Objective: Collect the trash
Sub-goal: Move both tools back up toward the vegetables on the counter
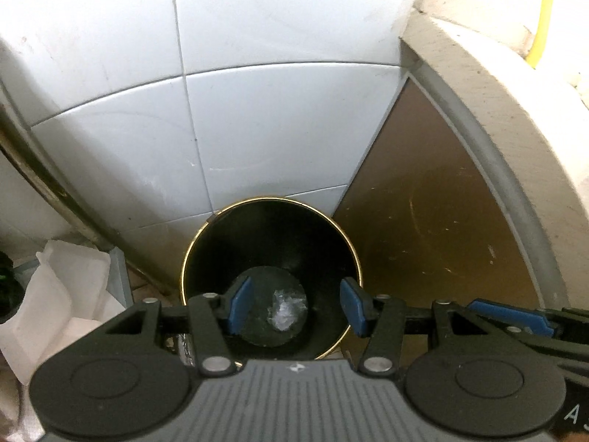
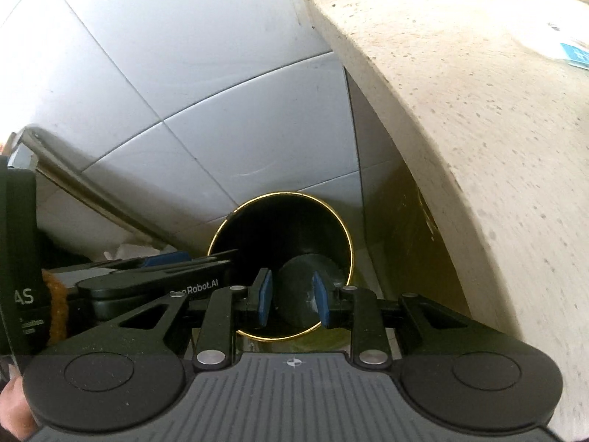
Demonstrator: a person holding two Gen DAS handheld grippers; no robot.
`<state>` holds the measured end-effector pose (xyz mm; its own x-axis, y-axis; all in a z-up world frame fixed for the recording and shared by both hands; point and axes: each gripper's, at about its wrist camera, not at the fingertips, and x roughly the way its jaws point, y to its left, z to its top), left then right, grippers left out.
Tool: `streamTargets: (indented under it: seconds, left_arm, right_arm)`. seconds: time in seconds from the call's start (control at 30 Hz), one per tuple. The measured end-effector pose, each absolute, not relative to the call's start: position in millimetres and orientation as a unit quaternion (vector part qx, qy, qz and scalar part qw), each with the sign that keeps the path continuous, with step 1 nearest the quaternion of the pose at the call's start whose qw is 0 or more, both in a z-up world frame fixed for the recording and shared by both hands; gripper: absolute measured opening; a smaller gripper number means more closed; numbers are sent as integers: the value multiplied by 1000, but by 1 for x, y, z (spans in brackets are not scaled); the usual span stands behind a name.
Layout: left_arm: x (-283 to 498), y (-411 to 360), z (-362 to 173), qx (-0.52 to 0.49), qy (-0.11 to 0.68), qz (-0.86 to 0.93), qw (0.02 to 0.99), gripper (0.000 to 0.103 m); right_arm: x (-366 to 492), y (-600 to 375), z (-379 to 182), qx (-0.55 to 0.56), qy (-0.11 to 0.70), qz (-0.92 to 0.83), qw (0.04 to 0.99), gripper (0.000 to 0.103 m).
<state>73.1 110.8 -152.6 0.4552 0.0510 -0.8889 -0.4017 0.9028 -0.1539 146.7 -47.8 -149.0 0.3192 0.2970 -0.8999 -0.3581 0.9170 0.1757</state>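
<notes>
A round black bin with a gold rim stands on the floor against the white tiled wall. On its dark bottom lies a crumpled clear scrap of trash. My left gripper hangs over the bin's mouth, jaws open, nothing between the blue pads. In the right wrist view the same bin sits below my right gripper, whose blue pads stand apart with only the bin's inside showing between them. The left gripper shows at the left of that view.
A pale stone counter edge curves close along the right, with a brown cabinet panel beneath it. White crumpled paper or bags lie at the left on the floor. A yellow pipe runs behind the counter.
</notes>
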Motion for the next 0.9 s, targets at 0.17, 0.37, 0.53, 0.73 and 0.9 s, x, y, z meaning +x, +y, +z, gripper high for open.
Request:
streamTargets:
  seconds: [0.17, 0.37, 0.53, 0.73, 0.9]
  left_arm:
    - [70, 103, -139, -165, 492, 131, 845, 46]
    - [71, 88, -117, -151, 470, 120, 862, 46]
    - [79, 73, -98, -139, 454, 99, 875, 47]
    - [90, 51, -74, -115, 432, 64, 892, 47]
    - [98, 26, -51, -90, 406, 32, 909, 47]
  right_arm:
    - [140, -55, -141, -20, 540, 204, 817, 35]
    - [135, -70, -124, -9, 519, 202, 831, 36]
    - [130, -85, -107, 4, 499, 191, 845, 38]
    - [124, -108, -84, 20, 472, 170, 865, 39]
    - [122, -131, -65, 32, 445, 148, 883, 40]
